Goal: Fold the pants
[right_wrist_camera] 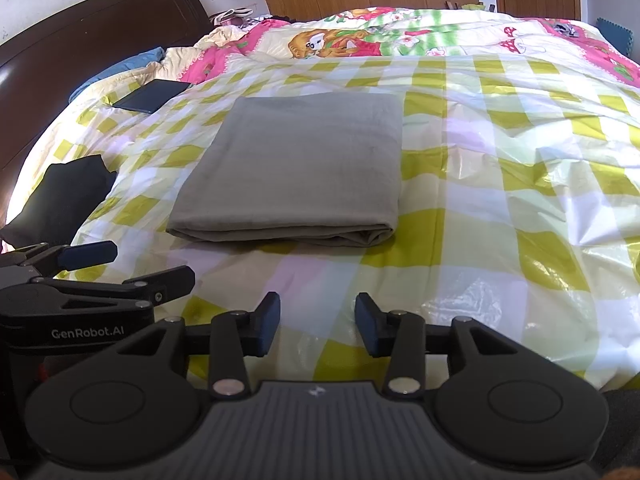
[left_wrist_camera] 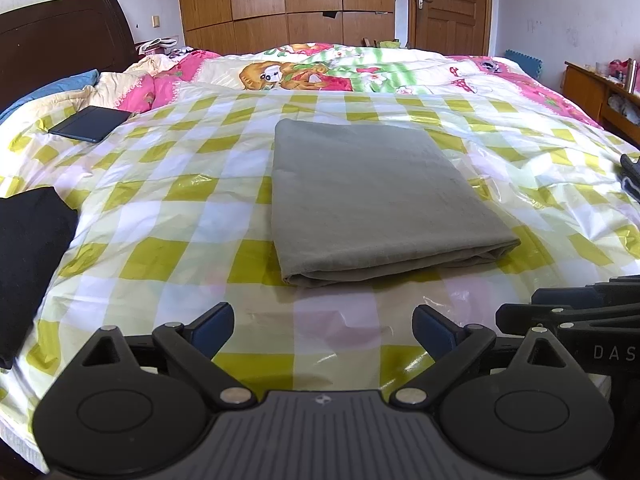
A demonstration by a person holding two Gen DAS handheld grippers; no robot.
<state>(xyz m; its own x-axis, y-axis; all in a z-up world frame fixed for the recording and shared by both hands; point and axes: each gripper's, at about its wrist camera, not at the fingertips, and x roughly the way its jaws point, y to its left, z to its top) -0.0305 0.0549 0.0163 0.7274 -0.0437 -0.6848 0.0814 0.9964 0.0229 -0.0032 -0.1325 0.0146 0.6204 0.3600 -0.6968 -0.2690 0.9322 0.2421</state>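
Note:
Grey pants (left_wrist_camera: 368,196) lie folded into a flat, neat rectangle on the yellow-checked plastic sheet (left_wrist_camera: 160,200) that covers the bed; they also show in the right wrist view (right_wrist_camera: 296,168). My left gripper (left_wrist_camera: 323,330) is open and empty, hovering near the bed's front edge, short of the pants' folded edge. My right gripper (right_wrist_camera: 318,324) is open and empty, also short of the pants and a little to their right. The two grippers are side by side: the right one shows in the left wrist view (left_wrist_camera: 568,312), the left one in the right wrist view (right_wrist_camera: 100,264).
A black folded garment (left_wrist_camera: 28,264) lies at the left edge of the bed. A dark tablet-like case (left_wrist_camera: 90,123) lies at the far left. A cartoon quilt (left_wrist_camera: 340,68) covers the far half. Headboard (left_wrist_camera: 60,36) at left, wooden wardrobe (left_wrist_camera: 288,0) and door behind.

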